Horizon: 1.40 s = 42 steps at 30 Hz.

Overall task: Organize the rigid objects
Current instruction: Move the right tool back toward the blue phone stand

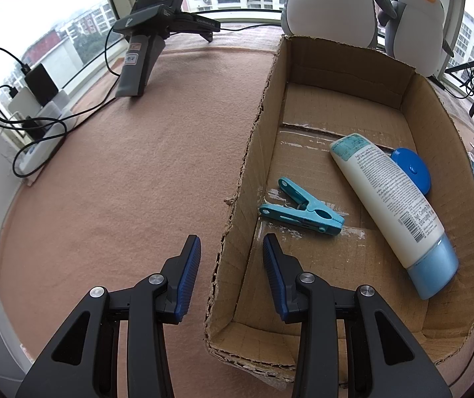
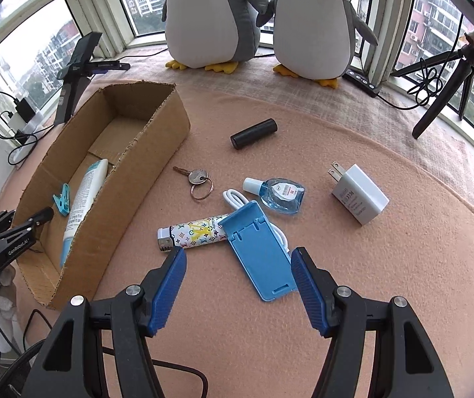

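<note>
The right gripper [image 2: 238, 257] is spread wide and holds nothing. Just past its tips lies the flat blue plastic phone stand [image 2: 259, 252] on the pink felt table cover [image 2: 369, 282]. The stand sits between the two blue pads, a bit closer to the right pad [image 2: 306, 285]. This is the thing the right gripper looks ready to pick up next.

The stand's long side runs from near to far and leans a little to the left at the far end. Its near end points back at the gripper. Its far end rests over the printed lighter [image 2: 192, 232] and the white cable [image 2: 237, 197]. So the pads stand on either side of the stand's narrow width, which looks good for a squeeze. The gripper needs to go forward and down a little first.

The open brown cardboard box [image 2: 130, 179] is on the left side of the table. It is where things go, I think. Inside it already lie a teal plastic clothes peg [image 1: 301, 210], a white tube with a light blue cap [image 1: 393, 209] and a round blue thing [image 1: 413, 169], partly hidden by the tube.

The left gripper [image 1: 232, 255] is also spread and holds nothing. Its two pads stand on either side of the box's near left wall. It is far from the stand, so the right gripper is the closer one.
</note>
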### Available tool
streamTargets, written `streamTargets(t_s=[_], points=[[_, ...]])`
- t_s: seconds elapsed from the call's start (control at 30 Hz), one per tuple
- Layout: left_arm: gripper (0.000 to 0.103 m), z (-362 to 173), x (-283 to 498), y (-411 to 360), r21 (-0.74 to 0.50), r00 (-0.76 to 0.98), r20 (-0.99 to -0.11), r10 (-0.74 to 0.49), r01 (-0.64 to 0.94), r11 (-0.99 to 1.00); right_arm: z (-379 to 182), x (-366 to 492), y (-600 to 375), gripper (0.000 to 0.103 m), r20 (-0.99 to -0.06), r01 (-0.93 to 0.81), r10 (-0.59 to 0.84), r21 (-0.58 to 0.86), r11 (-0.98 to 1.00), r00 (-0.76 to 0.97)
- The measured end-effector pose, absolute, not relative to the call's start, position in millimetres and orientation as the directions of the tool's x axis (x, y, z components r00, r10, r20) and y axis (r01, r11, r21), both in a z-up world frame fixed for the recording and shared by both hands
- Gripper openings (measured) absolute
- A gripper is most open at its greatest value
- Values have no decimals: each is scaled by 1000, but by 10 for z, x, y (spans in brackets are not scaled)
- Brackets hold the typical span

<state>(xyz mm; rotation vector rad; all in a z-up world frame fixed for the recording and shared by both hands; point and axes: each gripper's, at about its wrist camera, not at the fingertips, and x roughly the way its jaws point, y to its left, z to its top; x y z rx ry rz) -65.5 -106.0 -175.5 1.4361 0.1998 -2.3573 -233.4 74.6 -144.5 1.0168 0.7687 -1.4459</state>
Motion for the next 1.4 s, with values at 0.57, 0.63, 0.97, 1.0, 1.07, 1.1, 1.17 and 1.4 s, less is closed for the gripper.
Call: streamTargets(t_s=[0.57,0.63,0.97,1.0,1.07,1.1,1.17,1.4], points=[[37,-1750,-657,-1056,72,-410,-880,-241,385,-920,-1674,-2332,541,61,-929,991,-367,89,-96,48],[37,-1750,-656,-1060,72,-410,-880,-241,386,-920,-1684,-2312,550,61,-930,991,-363,97,-88,58],[37,-1755,-651,-1063,72,-411,-879,-242,388,-919,-1744,-2225,596,61,-944,996,-324,77,-53,56],[37,-1756,-648,-1063,71,-411,-879,-241,388,-919,-1753,-2227,601,61,-947,996,-318,72,-49,53],[37,-1756,-649,-1064,71,-411,-879,-242,388,-919,-1781,-2241,622,61,-951,997,-306,66,-48,48],[37,-1757,-646,-1069,71,-411,-879,-242,389,-919,-1797,-2251,633,61,-953,996,-299,70,-50,52],[37,-1757,-646,-1071,70,-411,-879,-241,389,-918,-1808,-2254,667,61,-953,996,-297,68,-50,50],[37,-1759,-642,-1062,70,-411,-879,-242,390,-918,-1803,-2100,722,57,-957,995,-275,94,13,94]])
